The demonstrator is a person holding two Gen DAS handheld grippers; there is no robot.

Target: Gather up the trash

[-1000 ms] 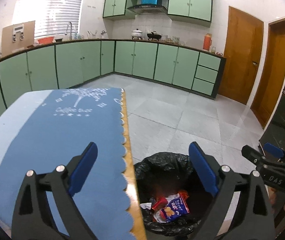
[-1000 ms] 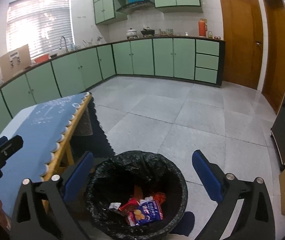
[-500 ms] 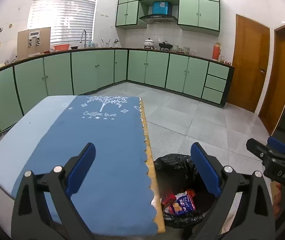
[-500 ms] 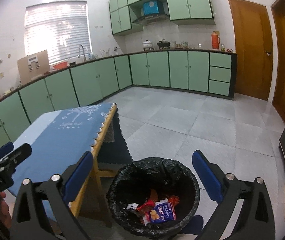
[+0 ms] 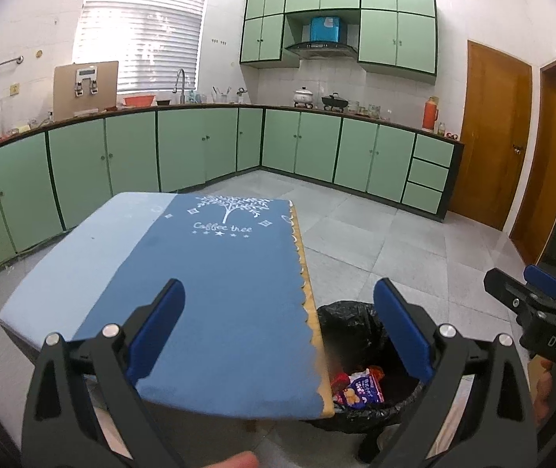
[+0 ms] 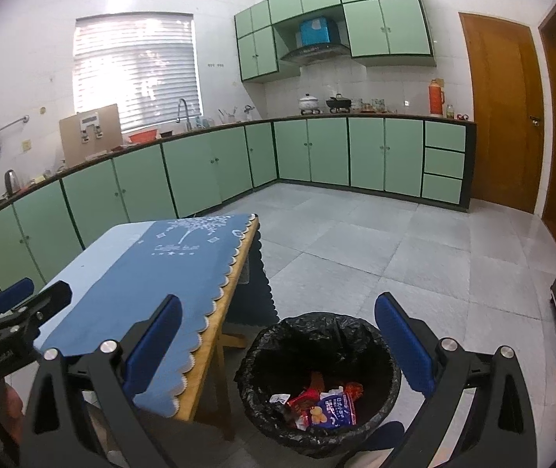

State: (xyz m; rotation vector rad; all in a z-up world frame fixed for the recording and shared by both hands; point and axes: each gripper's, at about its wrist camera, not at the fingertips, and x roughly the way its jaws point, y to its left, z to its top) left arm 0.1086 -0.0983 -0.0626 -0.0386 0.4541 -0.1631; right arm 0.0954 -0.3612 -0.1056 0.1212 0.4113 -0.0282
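Crinkly black-lined round bin (image 6: pixel 319 382) holds glossy wrappers (image 6: pixel 326 405); both grippers' fingers (image 5: pixel 402 331) (image 6: pixel 402 341) spread apart, empty.

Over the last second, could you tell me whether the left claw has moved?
Yes. The left claw has pulled up and back from the trash bin: the bin, fixed on the floor, looks smaller and sits lower right, and more of the blue tablecloth shows.

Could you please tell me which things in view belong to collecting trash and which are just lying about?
Job:
round bin with black plastic liner
crumpled snack wrappers inside it

Lying about:
wooden table with blue cloth
orange thermos flask
white lidded pot
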